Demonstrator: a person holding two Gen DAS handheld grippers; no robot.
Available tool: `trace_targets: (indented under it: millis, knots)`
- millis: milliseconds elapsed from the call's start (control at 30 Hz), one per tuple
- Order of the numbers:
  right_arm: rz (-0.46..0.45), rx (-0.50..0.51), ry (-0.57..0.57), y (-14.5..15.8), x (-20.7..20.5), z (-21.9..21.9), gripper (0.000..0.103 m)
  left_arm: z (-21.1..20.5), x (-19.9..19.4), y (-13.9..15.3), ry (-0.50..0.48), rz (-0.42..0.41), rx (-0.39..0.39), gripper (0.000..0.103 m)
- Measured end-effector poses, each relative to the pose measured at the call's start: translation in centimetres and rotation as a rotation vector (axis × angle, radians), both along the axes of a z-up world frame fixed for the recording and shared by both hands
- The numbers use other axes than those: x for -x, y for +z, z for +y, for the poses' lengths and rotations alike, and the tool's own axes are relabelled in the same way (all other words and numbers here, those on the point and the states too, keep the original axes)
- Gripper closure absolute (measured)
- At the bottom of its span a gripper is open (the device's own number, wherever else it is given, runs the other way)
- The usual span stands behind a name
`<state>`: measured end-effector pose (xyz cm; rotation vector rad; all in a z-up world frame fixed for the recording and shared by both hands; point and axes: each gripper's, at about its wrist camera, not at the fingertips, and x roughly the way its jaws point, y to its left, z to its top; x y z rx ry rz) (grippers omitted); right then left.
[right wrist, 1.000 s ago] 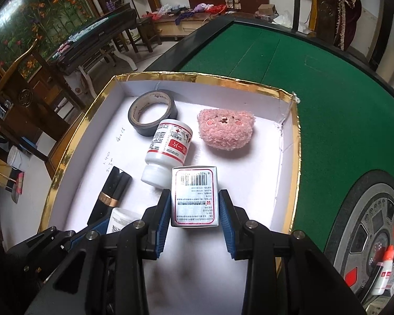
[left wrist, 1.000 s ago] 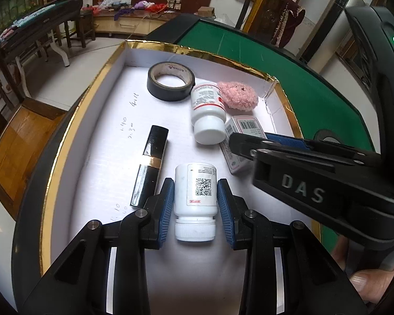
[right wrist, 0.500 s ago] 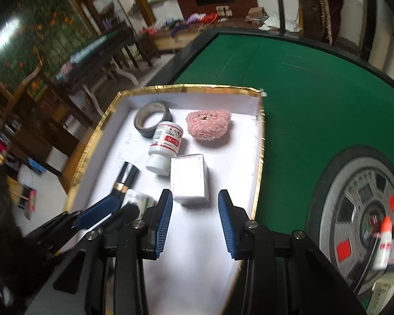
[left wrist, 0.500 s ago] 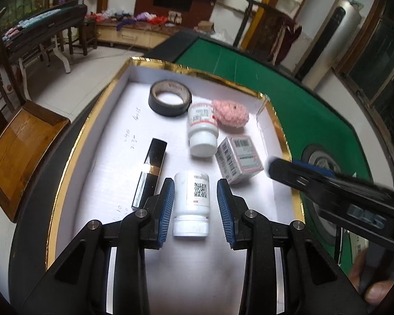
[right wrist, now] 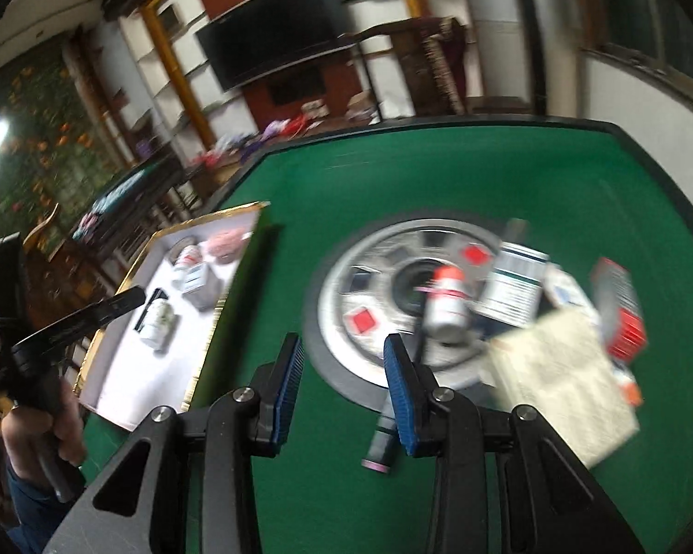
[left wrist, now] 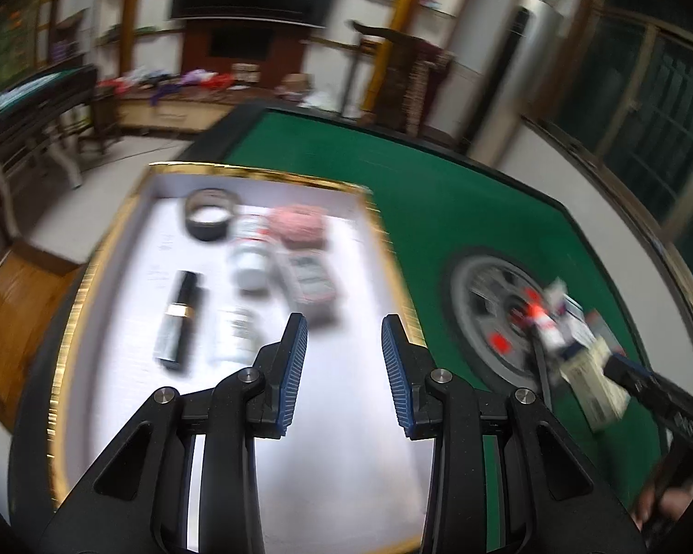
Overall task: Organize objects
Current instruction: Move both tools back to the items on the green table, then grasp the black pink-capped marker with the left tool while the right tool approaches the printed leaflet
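Both pairs of blue-padded fingers stand parted with nothing between them. My left gripper (left wrist: 345,360) hangs over the near part of the shallow white box with the gold-foil rim (left wrist: 83,291); my right gripper (right wrist: 344,385) hangs over the green felt table (right wrist: 439,184), in front of the round grey dial set into it (right wrist: 342,295).

Box contents, left wrist view, blurred:
- black roll of tape (left wrist: 208,214), far left corner, lying flat
- fluffy pink pouch (left wrist: 298,226), far side, right of the tape
- white pill bottle with a red-and-white label (left wrist: 250,256), lying on its side between tape and pouch
- small white carton with a pink edge (left wrist: 312,279), just beside that bottle
- black tube with a gold band (left wrist: 179,318), left side
- second white bottle with a printed label (left wrist: 235,334), beside the tube, just left of my left finger

Outside the box, right wrist view: small red-capped white bottle (right wrist: 446,302), dark-striped white carton (right wrist: 515,291), red box (right wrist: 623,309), beige textured pad (right wrist: 563,374) and a dark marker-like tube (right wrist: 383,438) lie loose on and around the dial. Exact contacts unreadable through blur.
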<state>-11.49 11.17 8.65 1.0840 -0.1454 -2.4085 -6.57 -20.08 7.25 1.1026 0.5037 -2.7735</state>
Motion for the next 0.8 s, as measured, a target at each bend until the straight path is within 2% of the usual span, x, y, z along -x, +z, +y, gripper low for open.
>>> trace_targets:
  millis: [133, 200, 267, 367, 433, 533, 633, 800]
  knots:
    - [0.005, 0.025, -0.044, -0.4, 1.2, 4.0, 0.067, 4.3, 0.0, 0.4, -0.144, 0.013, 0.001, 0.07]
    - [0.029, 0.015, -0.077, -0.5, 1.8, 5.5, 0.067, 6.8, 0.7, -0.1, -0.203, -0.026, -0.038, 0.071]
    - [0.049, 0.023, -0.097, -0.6, 2.1, 7.0, 0.067, 9.6, 1.5, -0.6, -0.254, -0.062, -0.04, 0.071]
    - [0.029, 0.059, -0.079, -0.7, 2.6, 8.4, 0.067, 13.3, 3.2, -1.1, -0.273, -0.105, -0.005, 0.071]
    - [0.003, 0.109, -0.072, -0.4, 2.9, 9.6, 0.067, 15.1, 4.5, -1.6, -0.276, -0.13, -0.01, 0.071]
    - [-0.027, 0.181, -0.072, -0.2, 3.0, 11.6, 0.065, 16.6, 5.9, -2.5, -0.277, -0.167, -0.023, 0.071]
    - [-0.053, 0.204, -0.088, -0.6, 3.3, 13.2, 0.058, 17.5, 7.0, -3.4, -0.258, -0.197, 0.007, 0.071]
    - [-0.12, 0.278, -0.075, -1.3, 3.8, 14.9, 0.057, 18.4, 8.5, -4.5, -0.251, -0.242, 0.015, 0.071]
